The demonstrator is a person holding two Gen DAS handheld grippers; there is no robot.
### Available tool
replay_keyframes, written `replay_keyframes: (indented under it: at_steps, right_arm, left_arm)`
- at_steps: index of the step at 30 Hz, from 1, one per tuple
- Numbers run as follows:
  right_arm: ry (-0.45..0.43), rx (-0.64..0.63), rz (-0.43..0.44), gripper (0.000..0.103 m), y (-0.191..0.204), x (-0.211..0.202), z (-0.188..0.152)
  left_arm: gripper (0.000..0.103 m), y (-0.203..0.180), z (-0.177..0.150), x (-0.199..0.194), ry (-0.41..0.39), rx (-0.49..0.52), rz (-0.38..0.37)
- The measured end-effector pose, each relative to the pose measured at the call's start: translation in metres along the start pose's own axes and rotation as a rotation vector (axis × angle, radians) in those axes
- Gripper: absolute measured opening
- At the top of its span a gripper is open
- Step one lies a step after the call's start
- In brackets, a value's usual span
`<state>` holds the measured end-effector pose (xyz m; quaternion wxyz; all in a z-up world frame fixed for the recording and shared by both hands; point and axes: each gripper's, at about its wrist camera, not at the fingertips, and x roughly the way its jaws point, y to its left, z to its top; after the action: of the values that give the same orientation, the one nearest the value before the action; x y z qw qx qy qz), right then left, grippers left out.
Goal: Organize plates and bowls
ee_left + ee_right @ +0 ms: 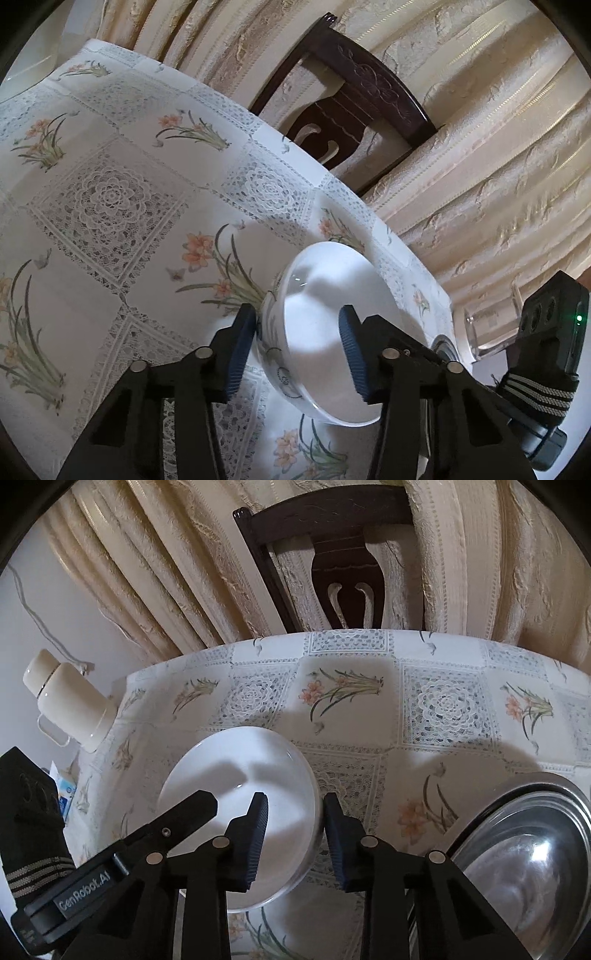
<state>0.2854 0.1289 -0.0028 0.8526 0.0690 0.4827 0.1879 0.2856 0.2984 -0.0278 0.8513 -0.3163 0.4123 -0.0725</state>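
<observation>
Where the bowl sits: white bowl (325,280) on the flowered tablecloth (447,705), near the table's edge, mouth up.
Left gripper (296,312): spread wide, astride one wall of the bowl, one pad outside and one over the hollow; not clamped.
Right gripper (294,799): parted, astride the opposite wall; outer pad just beside the rim, inner pad apart from it.
Deciding relation: each wall lies between its fingers, so closing should pinch it; neither hand looks nearer.
Only the right view shows: steel bowl (528,867) beside the right gripper, a likely nesting place; cream flask (70,701).
Only the left view shows: blue pattern on the bowl's outside.
</observation>
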Motion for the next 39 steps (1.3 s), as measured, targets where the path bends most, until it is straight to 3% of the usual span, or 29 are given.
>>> replay_keyframes:
  at_steps: [4,19,27,39]
  right_arm:
    - [-0.001,0.009,0.003,0.032,-0.001,-0.001,0.0]
    - [-0.026,0.039,0.022,0.032,0.002,-0.01,0.0]
    - [-0.041,0.069,0.01,0.032,-0.001,-0.021,0.001]
    - [-0.124,0.075,-0.039,0.032,-0.011,-0.08,-0.003]
  left_arm:
    - [0.037,0.007,0.001,0.001,0.003,-0.026,-0.006]
    - [0.037,0.001,-0.002,-0.004,0.001,-0.044,0.029]
    - [0.037,-0.011,0.002,-0.018,-0.019,-0.032,0.002]
    - [0.037,-0.043,-0.011,-0.024,0.025,0.013,-0.083]
